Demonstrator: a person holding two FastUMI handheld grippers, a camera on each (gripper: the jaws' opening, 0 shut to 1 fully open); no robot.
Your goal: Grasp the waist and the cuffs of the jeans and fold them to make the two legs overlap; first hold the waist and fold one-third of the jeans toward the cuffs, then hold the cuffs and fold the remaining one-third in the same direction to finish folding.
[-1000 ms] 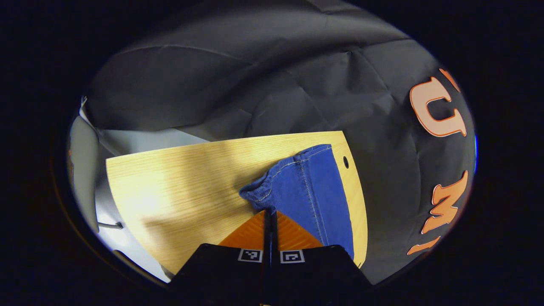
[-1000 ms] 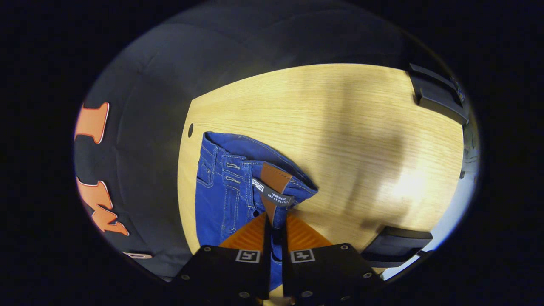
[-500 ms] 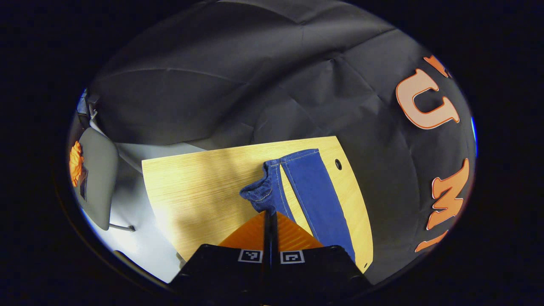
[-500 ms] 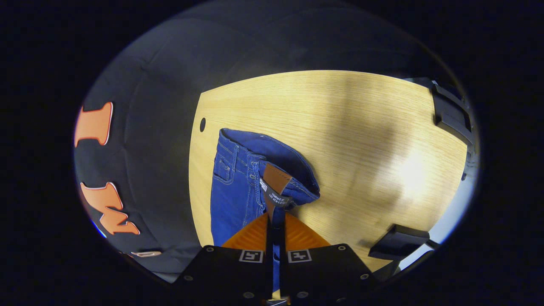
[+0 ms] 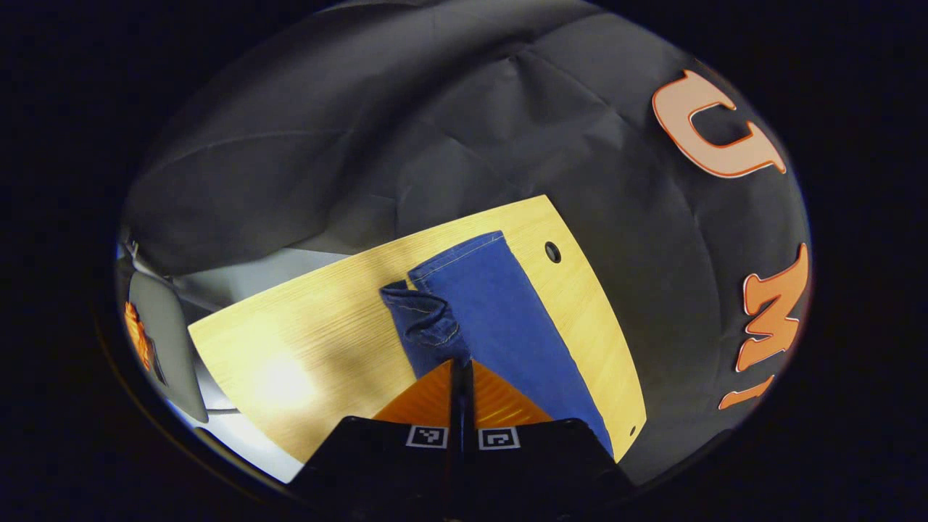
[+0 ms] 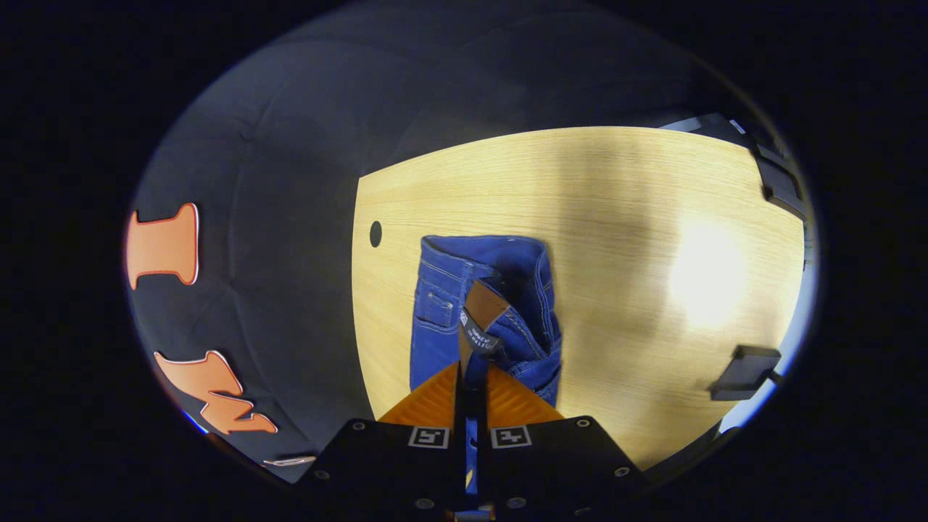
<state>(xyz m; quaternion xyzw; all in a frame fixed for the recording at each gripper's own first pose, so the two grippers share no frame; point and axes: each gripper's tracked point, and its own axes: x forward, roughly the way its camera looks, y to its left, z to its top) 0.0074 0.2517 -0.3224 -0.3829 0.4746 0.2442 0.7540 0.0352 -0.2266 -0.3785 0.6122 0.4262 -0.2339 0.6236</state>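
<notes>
Left gripper view: left gripper [image 5: 461, 366] at bottom centre, fingers pressed together, pinching a bunched cuff end of the blue denim jeans [image 5: 500, 312]. Cuff fabric crumpled just above the fingertips, lifted off the light wooden table [image 5: 326, 326]; other leg lying flat on the table, running from beside the gripper toward the table's far edge, hem with pale stitching at that end. Small round dark hole [image 5: 552, 252] in the table just beside that hem, nearer the table's corner. Grey chair [image 5: 163, 333] off the table's left side, well apart from the jeans. Right gripper view: right gripper [image 6: 471, 370] at bottom centre, fingers closed on the waistband of the jeans [image 6: 442, 319], next to the brown leather patch [image 6: 482, 308] and a dark label below it. Waist raised and gaping open, rest of the denim lying on the wooden table [image 6: 616, 239] near its left edge. Round hole [image 6: 375, 233] in the table just left of the waist. Black block-shaped object [image 6: 747, 371] at the table's right edge, well apart from the jeans.
</notes>
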